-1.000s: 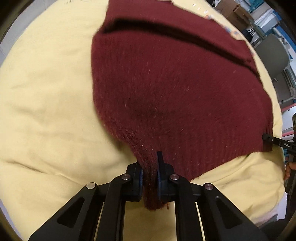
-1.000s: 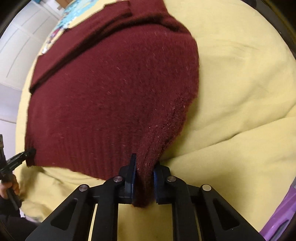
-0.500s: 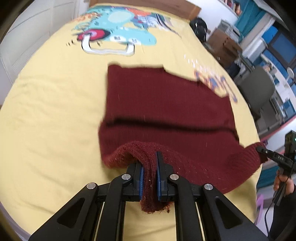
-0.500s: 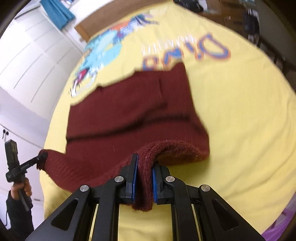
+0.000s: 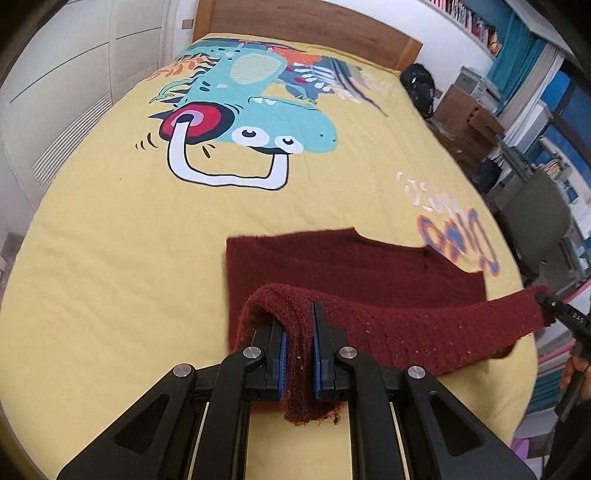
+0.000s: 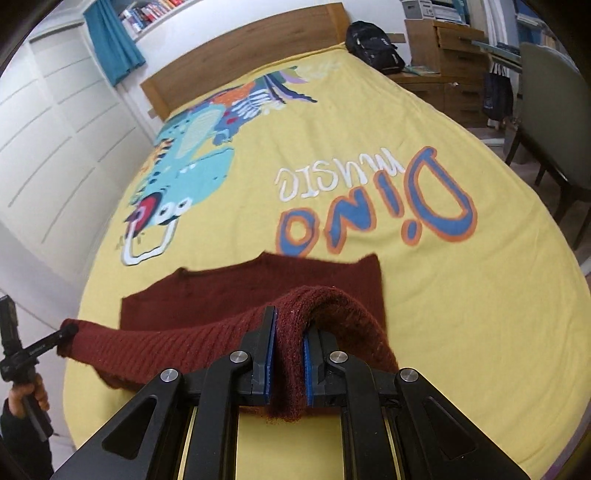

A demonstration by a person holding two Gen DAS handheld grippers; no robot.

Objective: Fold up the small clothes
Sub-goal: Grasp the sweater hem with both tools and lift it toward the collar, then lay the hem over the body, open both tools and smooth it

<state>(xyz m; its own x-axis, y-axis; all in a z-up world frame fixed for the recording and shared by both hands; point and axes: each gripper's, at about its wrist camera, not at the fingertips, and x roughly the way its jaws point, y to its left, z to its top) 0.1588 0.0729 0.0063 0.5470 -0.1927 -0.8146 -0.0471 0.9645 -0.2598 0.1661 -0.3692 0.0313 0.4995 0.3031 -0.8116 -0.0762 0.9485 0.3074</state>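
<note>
A dark red knitted sweater (image 5: 351, 266) lies on the yellow bedspread (image 5: 129, 258); it also shows in the right wrist view (image 6: 229, 295). My left gripper (image 5: 298, 332) is shut on the near hem's left corner and holds it raised above the bed. My right gripper (image 6: 287, 332) is shut on the hem's right corner, also raised. The hem hangs stretched between the two grippers, above the flat far part of the sweater. The right gripper shows at the right edge of the left wrist view (image 5: 550, 306), and the left gripper at the left edge of the right wrist view (image 6: 64, 330).
The bedspread has a cartoon dinosaur print (image 5: 251, 122) and "Dino music" lettering (image 6: 373, 206). A wooden headboard (image 5: 306, 22) is at the far end. A black backpack (image 6: 373, 48), wooden drawers (image 6: 443, 74) and a grey chair (image 6: 554, 129) stand beside the bed on the right.
Both grippers have lifted the near hem up off the bed and carried it toward the far part of the sweater. The views now look along the bed rather than down on the sweater.
</note>
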